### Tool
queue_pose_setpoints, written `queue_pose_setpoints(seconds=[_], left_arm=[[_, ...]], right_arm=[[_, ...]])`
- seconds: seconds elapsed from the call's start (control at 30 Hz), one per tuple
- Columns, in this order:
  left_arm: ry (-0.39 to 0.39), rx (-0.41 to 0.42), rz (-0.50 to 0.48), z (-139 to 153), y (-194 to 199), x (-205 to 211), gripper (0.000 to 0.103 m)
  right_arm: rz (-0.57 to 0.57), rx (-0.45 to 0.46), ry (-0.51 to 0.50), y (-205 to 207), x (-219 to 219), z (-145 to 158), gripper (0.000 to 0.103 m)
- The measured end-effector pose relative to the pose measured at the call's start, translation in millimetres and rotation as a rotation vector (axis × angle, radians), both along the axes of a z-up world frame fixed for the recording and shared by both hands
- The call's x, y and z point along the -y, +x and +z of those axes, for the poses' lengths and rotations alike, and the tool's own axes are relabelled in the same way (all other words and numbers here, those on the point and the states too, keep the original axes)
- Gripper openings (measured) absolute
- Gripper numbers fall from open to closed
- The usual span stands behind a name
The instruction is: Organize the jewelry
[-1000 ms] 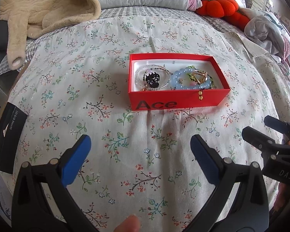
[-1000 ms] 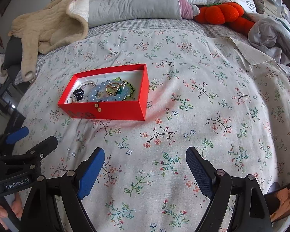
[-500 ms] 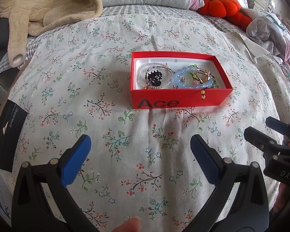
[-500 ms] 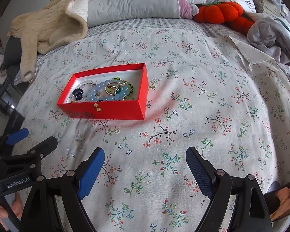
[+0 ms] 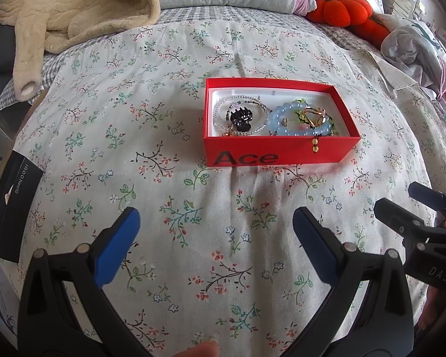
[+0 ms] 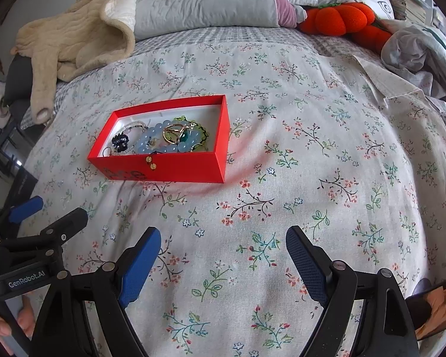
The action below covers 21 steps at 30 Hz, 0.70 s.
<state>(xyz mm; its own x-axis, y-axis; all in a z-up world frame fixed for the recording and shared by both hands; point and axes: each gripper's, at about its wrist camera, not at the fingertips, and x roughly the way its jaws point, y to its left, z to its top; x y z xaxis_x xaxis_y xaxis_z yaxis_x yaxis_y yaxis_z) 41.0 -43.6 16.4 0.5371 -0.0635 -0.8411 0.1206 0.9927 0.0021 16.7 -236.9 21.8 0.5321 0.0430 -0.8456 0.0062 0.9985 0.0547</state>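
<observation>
Jewelry was seen gathered inside a red box (image 5: 278, 154) marked "Ace", which was set flat on the floral bedspread (image 5: 193, 214) toward the middle of the bed, well short of the pillows (image 6: 205, 0) at the head edge. Within the box, a black claw clip (image 5: 240, 118) was laid on a clear beaded strand (image 5: 261, 105) at its left end, and a pale blue bead bracelet (image 5: 294, 129) with a gold ring piece (image 5: 312, 116) and green beads (image 6: 197, 132) was crowded toward its right end; a small gold bead drop (image 5: 315, 145) was hung over the near wall of the box. The left gripper (image 5: 215, 227) was held above the bedspread near the foot edge, its blue-padded fingers spread wide with nothing between them. The right gripper (image 6: 223, 251) was held just beside it, likewise spread wide and gripping nothing, well apart from the box. A beige fleece garment (image 5: 74, 9) was draped at the far left corner of the bed, an orange plush toy (image 6: 339, 19) was propped at the far right, and a black carton (image 5: 13, 205) was lying at the left edge.
</observation>
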Motion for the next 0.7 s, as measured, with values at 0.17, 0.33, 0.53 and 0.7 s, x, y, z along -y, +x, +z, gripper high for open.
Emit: queue_pose_setpoints(seconds=[0.17, 0.33, 0.53, 0.7], left_arm=[[0.001, 0.000, 0.003, 0.1, -0.4, -0.8, 0.102], [0.004, 0.000, 0.004, -0.3, -0.6, -0.5, 0.102], [0.006, -0.003, 0.001, -0.7, -1.9, -0.6, 0.102], [0.015, 0.005, 0.000, -4.2, -8.6, -4.6, 0.102]], right_arm=[[0.000, 0.002, -0.001, -0.1, -1.0, 0.2, 0.087], [0.000, 0.003, -0.001, 0.0, -1.4, 1.1, 0.087], [-0.001, 0.007, -0.005, -0.7, -1.3, 3.2, 0.087], [-0.021, -0.004, -0.020, -8.4, -2.1, 0.6, 0.087]])
